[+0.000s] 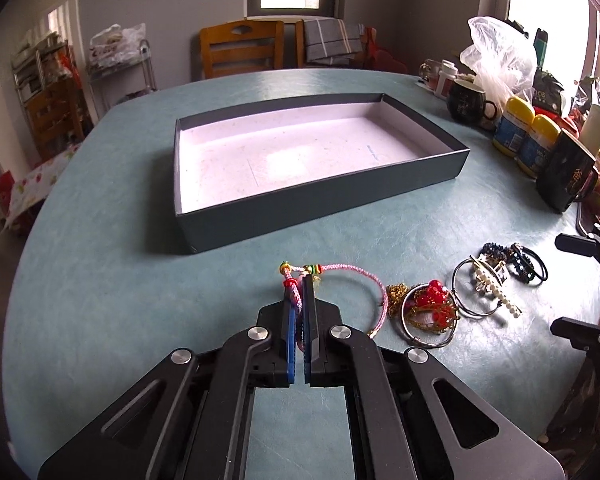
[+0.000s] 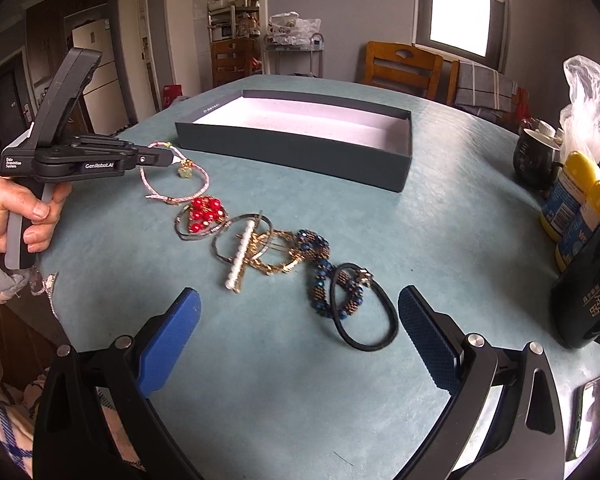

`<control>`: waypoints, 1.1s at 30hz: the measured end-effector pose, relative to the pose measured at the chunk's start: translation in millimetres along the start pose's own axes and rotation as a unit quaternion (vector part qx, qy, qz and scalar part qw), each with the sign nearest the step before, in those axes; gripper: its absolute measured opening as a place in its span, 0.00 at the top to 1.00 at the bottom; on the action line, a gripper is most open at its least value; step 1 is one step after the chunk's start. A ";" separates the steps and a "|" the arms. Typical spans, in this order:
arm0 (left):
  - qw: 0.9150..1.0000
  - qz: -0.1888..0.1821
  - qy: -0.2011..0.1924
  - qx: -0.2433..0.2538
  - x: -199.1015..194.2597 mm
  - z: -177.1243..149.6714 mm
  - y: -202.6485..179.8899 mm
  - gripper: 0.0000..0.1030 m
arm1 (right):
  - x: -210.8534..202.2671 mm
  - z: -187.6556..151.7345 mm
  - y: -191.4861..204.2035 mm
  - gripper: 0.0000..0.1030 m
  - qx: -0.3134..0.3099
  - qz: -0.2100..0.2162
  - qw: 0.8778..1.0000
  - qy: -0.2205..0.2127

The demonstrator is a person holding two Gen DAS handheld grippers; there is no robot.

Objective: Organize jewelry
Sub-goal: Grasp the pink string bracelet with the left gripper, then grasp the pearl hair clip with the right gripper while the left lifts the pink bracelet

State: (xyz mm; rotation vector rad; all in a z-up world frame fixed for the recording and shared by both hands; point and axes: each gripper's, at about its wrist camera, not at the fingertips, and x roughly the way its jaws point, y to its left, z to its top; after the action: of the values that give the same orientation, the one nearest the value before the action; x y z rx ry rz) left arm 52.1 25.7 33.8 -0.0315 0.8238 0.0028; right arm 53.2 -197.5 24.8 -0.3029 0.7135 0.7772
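My left gripper (image 1: 299, 286) is shut on a pink braided bracelet (image 1: 364, 284) with coloured beads, whose loop trails to the right on the teal table. It also shows in the right wrist view (image 2: 172, 194), pinched by the left gripper (image 2: 176, 156). A dark open box (image 1: 320, 194) with a white inside stands beyond it, also in the right wrist view (image 2: 300, 152). My right gripper (image 2: 300, 320) is open above the table, near a black hair tie (image 2: 366, 308) and a blue beaded bracelet (image 2: 320, 272). A red bead piece (image 2: 204, 210), silver rings (image 2: 240, 240) and a pearl clip (image 2: 240, 258) lie in a row.
Mugs (image 1: 466, 100), yellow-capped bottles (image 1: 520, 128), a dark carton (image 1: 564, 172) and a plastic bag (image 1: 496, 56) crowd the table's right side. Wooden chairs (image 1: 240, 50) stand behind the table. My right gripper's frame (image 1: 592, 280) shows at the left wrist view's right edge.
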 end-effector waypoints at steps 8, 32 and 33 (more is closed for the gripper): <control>0.999 -0.009 -0.049 0.021 -35.2 17.8 -5.1 0.97 | 17.3 10.5 10.2 0.43 0.013 0.049 0.999 0.014; 0.997 -0.014 -0.064 0.028 -42.7 17.6 -3.6 0.97 | 18.1 11.0 29.4 0.91 -0.002 0.039 0.999 0.006; 0.997 -0.013 -0.067 0.031 -44.2 19.7 -4.2 0.97 | 14.8 14.4 28.9 0.91 -0.003 0.040 0.999 0.000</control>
State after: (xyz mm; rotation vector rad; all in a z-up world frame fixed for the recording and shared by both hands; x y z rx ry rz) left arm 36.6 22.5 79.7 0.0154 0.6887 -0.0447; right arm 46.3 -162.6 25.3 -0.2804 0.7266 0.8545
